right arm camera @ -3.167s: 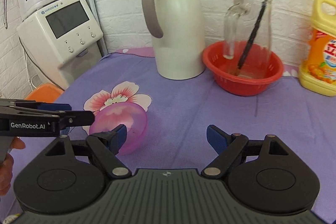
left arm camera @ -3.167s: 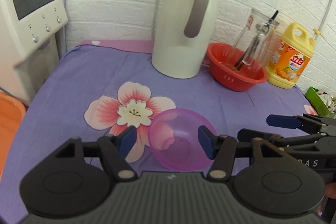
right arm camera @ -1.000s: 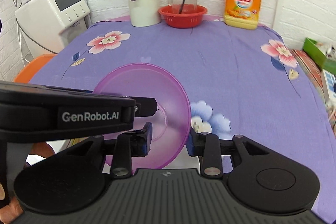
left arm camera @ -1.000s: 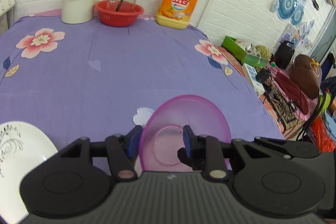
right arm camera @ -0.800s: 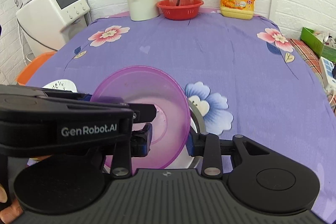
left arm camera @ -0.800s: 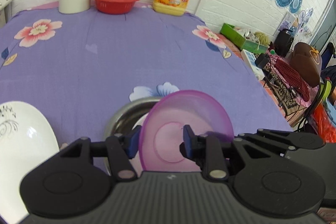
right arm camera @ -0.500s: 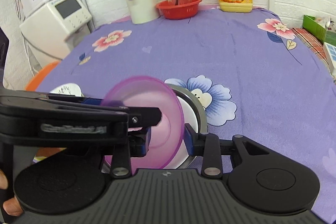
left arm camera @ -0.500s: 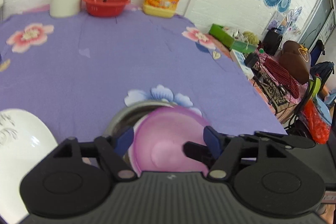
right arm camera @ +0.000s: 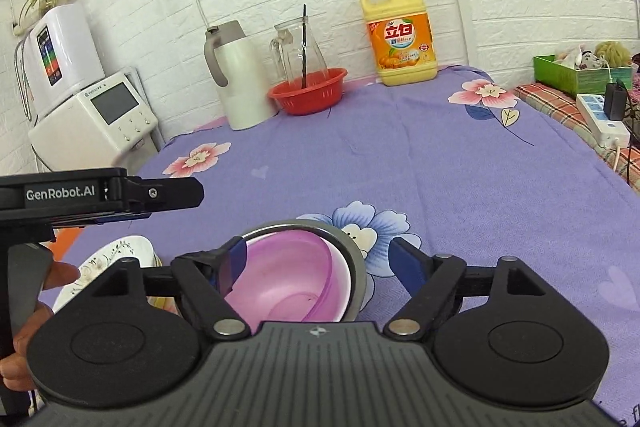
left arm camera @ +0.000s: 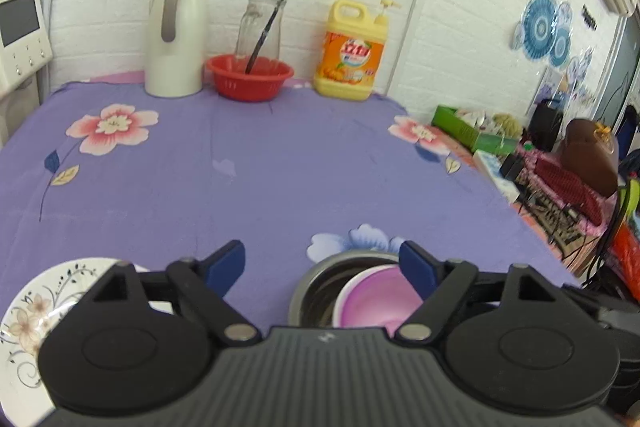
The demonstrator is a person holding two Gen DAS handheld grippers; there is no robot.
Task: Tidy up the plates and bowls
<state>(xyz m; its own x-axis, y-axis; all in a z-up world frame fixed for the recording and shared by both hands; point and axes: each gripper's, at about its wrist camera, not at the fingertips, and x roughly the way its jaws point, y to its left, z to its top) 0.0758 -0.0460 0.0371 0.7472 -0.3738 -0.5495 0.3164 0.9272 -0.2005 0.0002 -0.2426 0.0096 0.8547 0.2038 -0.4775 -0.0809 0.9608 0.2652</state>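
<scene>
A translucent pink bowl (right arm camera: pixel 288 279) sits nested in a white bowl inside a steel bowl (right arm camera: pixel 356 247) on the purple floral tablecloth. It also shows in the left wrist view (left arm camera: pixel 376 301), with the steel bowl (left arm camera: pixel 316 291) around it. My right gripper (right arm camera: pixel 318 263) is open above the bowls, touching nothing. My left gripper (left arm camera: pixel 322 263) is open and empty, to the left of the bowls. A white floral plate (left arm camera: pixel 28 311) lies at the near left, also in the right wrist view (right arm camera: pixel 116 255).
At the back stand a white thermos jug (left arm camera: pixel 174 35), a red basket (left arm camera: pixel 250 75) with a glass pitcher, and a yellow detergent bottle (left arm camera: pixel 354 51). A white appliance (right arm camera: pixel 96 119) stands left. A green box (right arm camera: pixel 580 73) and power strip (right arm camera: pixel 600 119) lie right.
Both grippers carried the pink bowl from the far flower to the near stack. The left gripper opened first, then the right; the bowl now rests in the stacked bowls.
</scene>
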